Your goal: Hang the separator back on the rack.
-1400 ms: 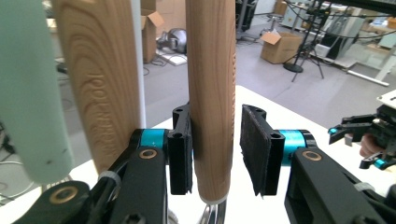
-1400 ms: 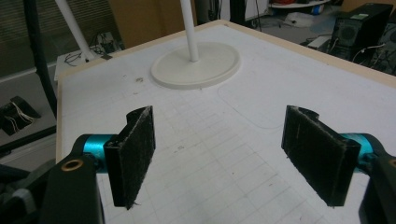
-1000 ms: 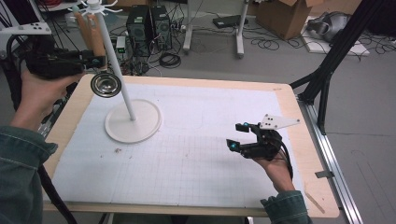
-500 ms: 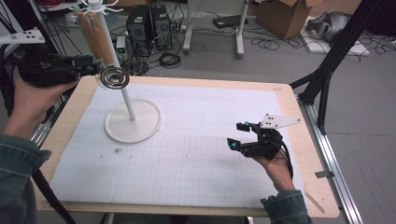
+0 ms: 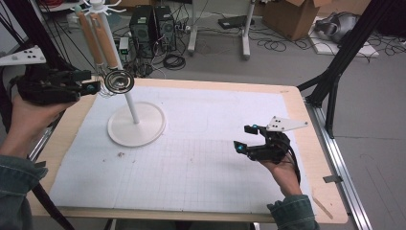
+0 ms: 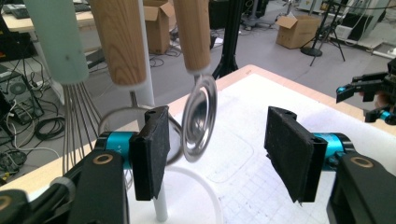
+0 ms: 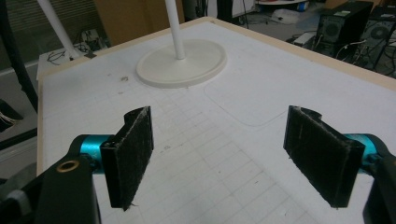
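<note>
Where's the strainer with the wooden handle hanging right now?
The strainer hangs from the white rack at the high view's upper left, just off the left gripper, beside another wooden-handled utensil and a whisk.

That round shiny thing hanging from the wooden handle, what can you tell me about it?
It is a strainer: a polished metal ring with a shallow bowl, under a light wooden handle. It hangs upright from the white stand, beside a second wooden-handled utensil and a whisk. The left tool has just been opening; the strainer hangs free beyond its pads.
</note>
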`<act>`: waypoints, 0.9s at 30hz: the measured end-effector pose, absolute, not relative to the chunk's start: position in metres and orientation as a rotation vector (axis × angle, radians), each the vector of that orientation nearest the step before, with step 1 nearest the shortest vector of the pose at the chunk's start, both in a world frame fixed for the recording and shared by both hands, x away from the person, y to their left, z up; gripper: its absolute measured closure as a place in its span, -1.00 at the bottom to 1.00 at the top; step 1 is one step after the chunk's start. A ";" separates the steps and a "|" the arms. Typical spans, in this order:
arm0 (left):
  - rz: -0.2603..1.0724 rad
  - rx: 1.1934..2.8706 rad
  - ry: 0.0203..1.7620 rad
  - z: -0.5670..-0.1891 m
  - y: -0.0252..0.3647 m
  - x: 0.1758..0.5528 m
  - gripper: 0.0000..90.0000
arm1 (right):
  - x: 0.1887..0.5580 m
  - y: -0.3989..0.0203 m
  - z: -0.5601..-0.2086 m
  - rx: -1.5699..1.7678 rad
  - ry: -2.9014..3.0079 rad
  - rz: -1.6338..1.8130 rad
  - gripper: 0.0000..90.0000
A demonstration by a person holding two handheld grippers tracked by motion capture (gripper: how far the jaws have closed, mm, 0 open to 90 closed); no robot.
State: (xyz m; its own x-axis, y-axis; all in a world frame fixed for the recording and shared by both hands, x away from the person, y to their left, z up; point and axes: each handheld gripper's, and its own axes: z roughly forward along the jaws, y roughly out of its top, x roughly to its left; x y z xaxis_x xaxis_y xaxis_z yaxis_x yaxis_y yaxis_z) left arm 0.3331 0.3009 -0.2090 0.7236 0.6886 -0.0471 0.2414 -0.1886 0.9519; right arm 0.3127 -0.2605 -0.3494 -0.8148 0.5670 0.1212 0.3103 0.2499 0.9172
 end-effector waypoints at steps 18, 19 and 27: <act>0.472 1.772 0.735 -0.240 0.296 0.316 -0.28 | 0.311 -0.268 -0.352 0.844 2.279 1.570 -0.48; 0.470 1.774 0.736 -0.242 0.296 0.316 -0.28 | 0.310 -0.269 -0.353 0.850 2.279 1.569 -0.48; 0.458 1.777 0.763 -0.265 0.295 0.312 -0.36 | 0.310 -0.270 -0.356 0.862 2.278 1.555 -0.50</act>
State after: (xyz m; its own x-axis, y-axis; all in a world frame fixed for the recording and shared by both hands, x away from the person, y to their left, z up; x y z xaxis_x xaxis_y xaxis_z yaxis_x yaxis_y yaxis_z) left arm 0.3119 0.2952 -0.2649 0.7183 0.6930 -0.0616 0.2717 -0.1979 0.9418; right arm 0.3100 -0.2705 -0.3559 -0.7932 0.5970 0.1199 0.3291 0.2546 0.9093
